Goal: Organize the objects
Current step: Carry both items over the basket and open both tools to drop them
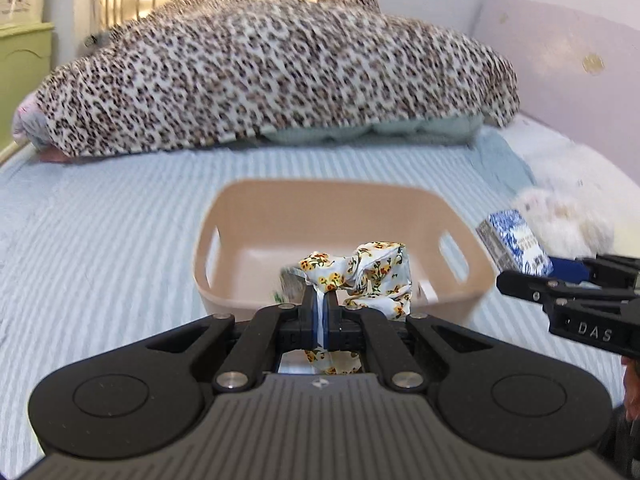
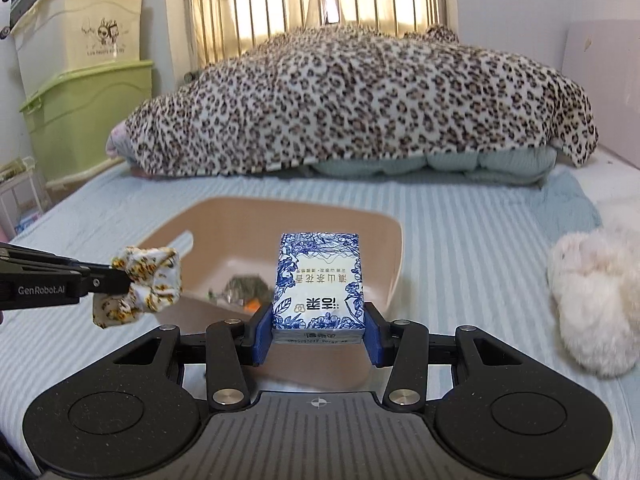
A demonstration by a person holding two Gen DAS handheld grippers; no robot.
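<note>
A beige basket [image 1: 474,276] [image 2: 394,248] sits on the striped bed. My left gripper [image 1: 320,300] is shut on a floral scrunchie [image 1: 372,272] and holds it above the basket's near rim; both also show in the right wrist view, the gripper [image 2: 116,278] and the scrunchie [image 2: 140,284]. My right gripper [image 2: 318,320] is shut on a blue-and-white tissue pack [image 2: 320,280] over the basket's near right side; the pack also shows in the left wrist view [image 1: 514,240]. A small dark object [image 2: 244,286] lies inside the basket.
A leopard-print blanket [image 1: 280,72] [image 2: 360,100] covers a pile at the back of the bed. A white fluffy toy [image 2: 596,300] [image 1: 560,216] lies right of the basket. Storage bins [image 2: 84,80] stand left of the bed. A metal bed rail [image 2: 320,0] is behind.
</note>
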